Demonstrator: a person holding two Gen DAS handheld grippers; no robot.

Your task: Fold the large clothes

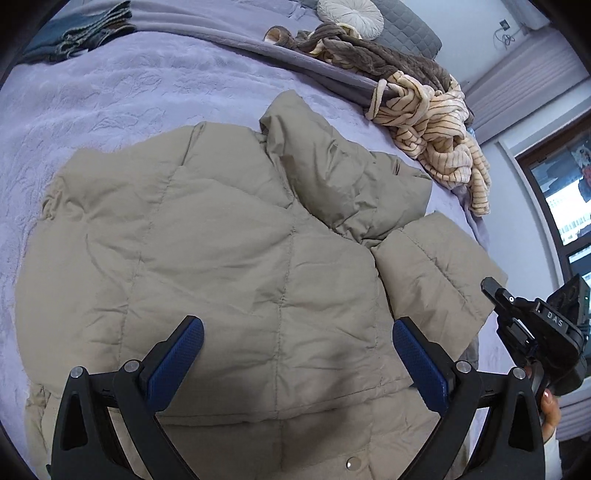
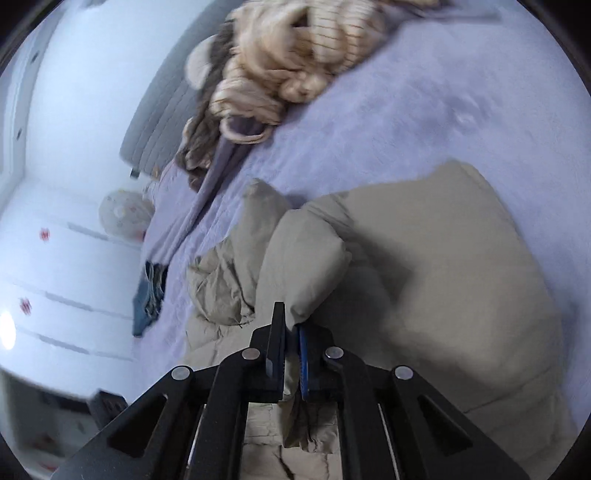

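Note:
A large beige puffer jacket (image 1: 229, 243) lies spread on a lavender bed. One sleeve (image 1: 436, 273) lies on the right, beside the hood (image 1: 325, 162). My left gripper (image 1: 297, 339) is open and empty, hovering just above the jacket's lower part. My right gripper (image 2: 291, 332) is shut on a fold of the jacket's beige fabric (image 2: 310, 266) and holds it lifted. It also shows at the right edge of the left wrist view (image 1: 491, 286).
A heap of cream striped and brown clothes (image 1: 428, 122) lies at the bed's far right edge. Folded blue jeans (image 1: 85, 29) sit far left. A round white cushion (image 1: 351, 14) and grey headboard are behind. A window (image 1: 565, 192) is at right.

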